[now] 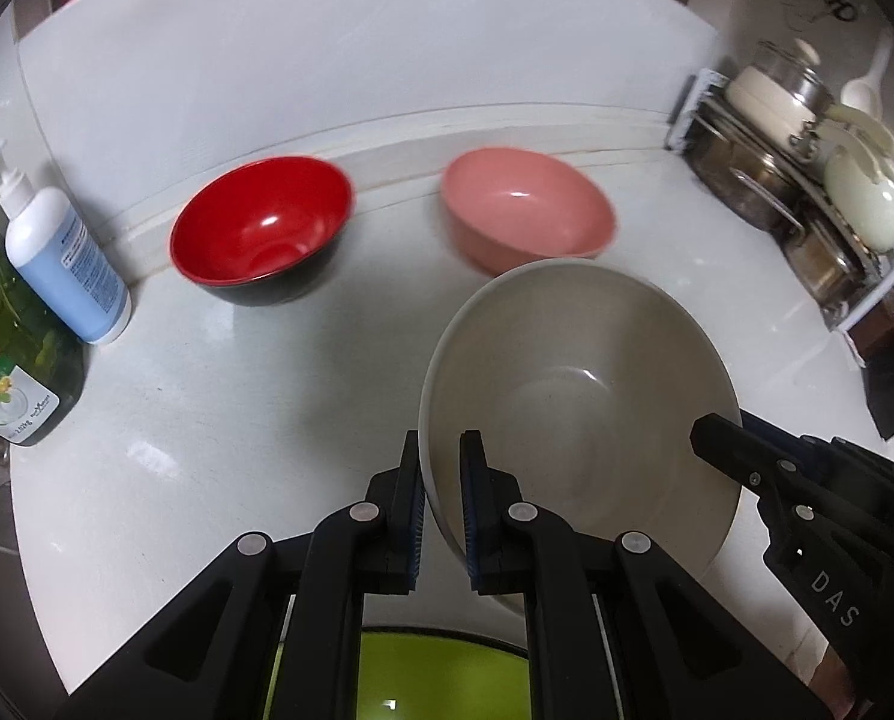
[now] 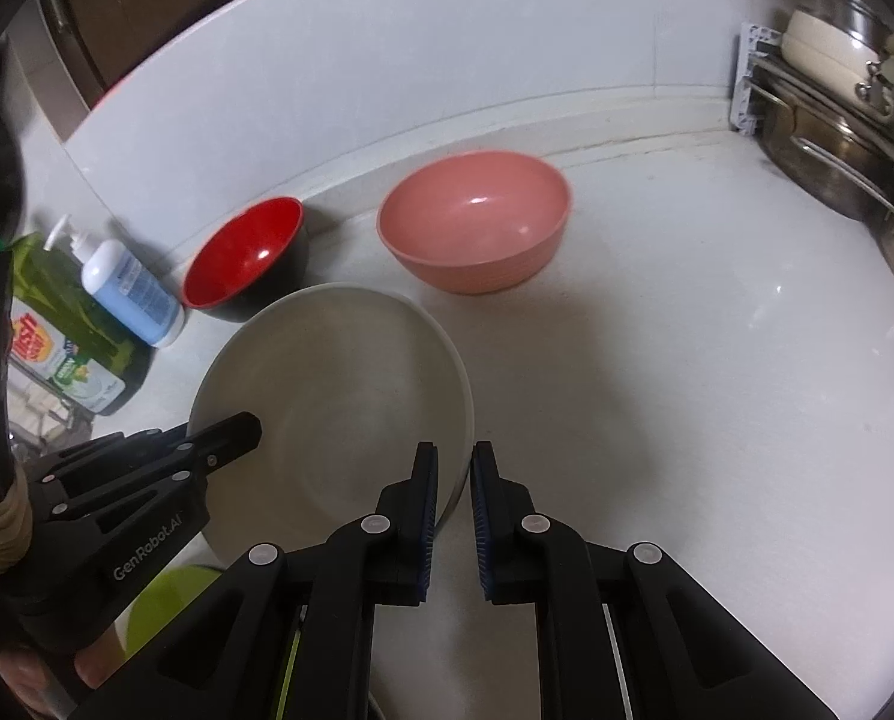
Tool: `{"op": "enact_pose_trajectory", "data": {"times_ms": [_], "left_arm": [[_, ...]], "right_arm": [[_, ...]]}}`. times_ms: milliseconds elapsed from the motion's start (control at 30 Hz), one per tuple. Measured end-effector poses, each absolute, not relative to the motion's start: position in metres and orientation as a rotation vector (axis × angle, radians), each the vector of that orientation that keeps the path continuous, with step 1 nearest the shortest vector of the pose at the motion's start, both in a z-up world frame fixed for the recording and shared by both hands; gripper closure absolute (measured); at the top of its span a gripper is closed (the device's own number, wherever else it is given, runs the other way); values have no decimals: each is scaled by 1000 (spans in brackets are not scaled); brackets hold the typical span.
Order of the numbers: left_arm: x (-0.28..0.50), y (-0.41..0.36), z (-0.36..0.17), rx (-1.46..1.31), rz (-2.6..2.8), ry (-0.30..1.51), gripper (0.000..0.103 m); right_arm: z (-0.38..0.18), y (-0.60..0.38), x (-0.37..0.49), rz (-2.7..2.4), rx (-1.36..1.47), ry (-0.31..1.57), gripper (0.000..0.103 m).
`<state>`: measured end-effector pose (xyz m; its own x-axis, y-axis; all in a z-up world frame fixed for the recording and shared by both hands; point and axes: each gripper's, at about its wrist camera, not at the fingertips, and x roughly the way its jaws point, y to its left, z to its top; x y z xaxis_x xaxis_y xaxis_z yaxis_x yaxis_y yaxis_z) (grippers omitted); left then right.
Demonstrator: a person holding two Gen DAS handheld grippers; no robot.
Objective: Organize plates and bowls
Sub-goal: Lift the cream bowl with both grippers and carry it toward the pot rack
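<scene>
Both grippers hold a large grey bowl (image 1: 579, 396) (image 2: 327, 384) by opposite sides of its rim. My left gripper (image 1: 441, 462) (image 2: 249, 423) is shut on its left rim, and my right gripper (image 2: 453, 462) (image 1: 705, 432) is shut on its right rim. The bowl hangs slightly tilted above the white counter (image 2: 657, 360). Behind it, near the wall, stand a red bowl with a black outside (image 1: 261, 228) (image 2: 243, 252) and a pink bowl (image 1: 531, 210) (image 2: 477, 216), both upright. A lime-green dish (image 1: 441, 672) (image 2: 165, 600) shows below the grippers, mostly hidden.
At the left stand a white-and-blue pump bottle (image 1: 63, 252) (image 2: 132, 288) and a green lemon dish-soap bottle (image 1: 9, 360) (image 2: 63, 330). A rack of steel pots and pale dishes (image 1: 807, 180) (image 2: 837, 120) fills the right corner. A hand (image 2: 87, 669) grips the left tool.
</scene>
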<state>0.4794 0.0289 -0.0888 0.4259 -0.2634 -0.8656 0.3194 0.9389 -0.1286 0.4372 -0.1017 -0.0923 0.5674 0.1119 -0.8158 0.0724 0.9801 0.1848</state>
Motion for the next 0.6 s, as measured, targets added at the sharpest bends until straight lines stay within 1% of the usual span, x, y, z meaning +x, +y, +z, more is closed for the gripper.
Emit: {"op": "enact_pose_trajectory", "data": {"times_ms": [300, 600], "left_arm": [[445, -11, -69, 69, -430, 1044, 90], [414, -69, -71, 118, -513, 1068, 89]], "right_arm": [[-62, -132, 396, -15, 190, 917, 90], [-58, -177, 358, -78, 205, 912, 90]]}}
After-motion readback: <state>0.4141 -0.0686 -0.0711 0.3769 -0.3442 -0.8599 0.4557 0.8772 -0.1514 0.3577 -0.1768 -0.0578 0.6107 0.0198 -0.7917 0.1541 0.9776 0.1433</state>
